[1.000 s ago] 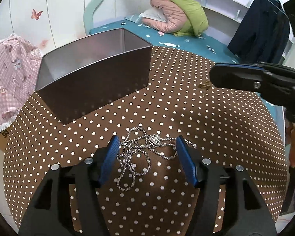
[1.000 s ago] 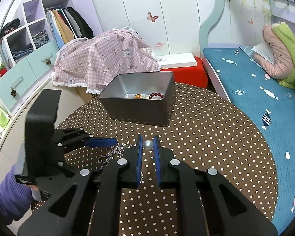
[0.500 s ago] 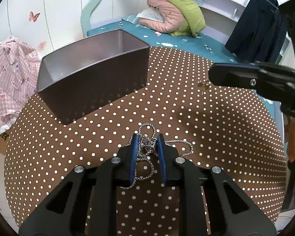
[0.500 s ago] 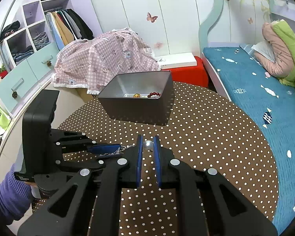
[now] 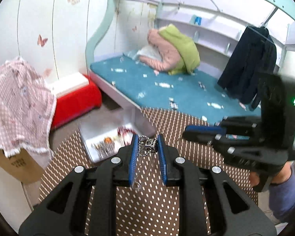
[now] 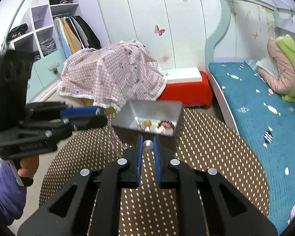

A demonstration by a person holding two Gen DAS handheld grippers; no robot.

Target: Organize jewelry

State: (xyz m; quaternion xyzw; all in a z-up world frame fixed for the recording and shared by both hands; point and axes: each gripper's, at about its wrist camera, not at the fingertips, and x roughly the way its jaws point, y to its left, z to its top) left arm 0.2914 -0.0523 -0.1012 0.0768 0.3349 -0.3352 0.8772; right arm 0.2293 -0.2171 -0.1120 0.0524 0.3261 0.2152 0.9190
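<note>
My left gripper [image 5: 147,145] is shut on a silver chain necklace [image 5: 145,149] and holds it in the air; the chain hangs down between the blue pads. It also shows in the right wrist view [image 6: 82,116], left of the tin. My right gripper [image 6: 148,145] is shut on a small pearl [image 6: 148,144], just before the tin. It also shows in the left wrist view [image 5: 202,134]. The grey metal tin [image 6: 173,108] stands on the brown dotted table [image 6: 206,147] and holds several jewelry pieces. The tin [image 5: 84,135] is blurred in the left wrist view.
A bed with a teal cover [image 6: 255,102] lies to the right of the table. A red box [image 6: 184,92] and a pink checked cloth [image 6: 112,74] stand behind the tin. A cardboard box [image 5: 15,163] is by the table's left edge.
My left gripper closed on the necklace and lifted it off the table, up toward the tin. My right gripper has risen and moved closer to the tin, still holding the pearl.
</note>
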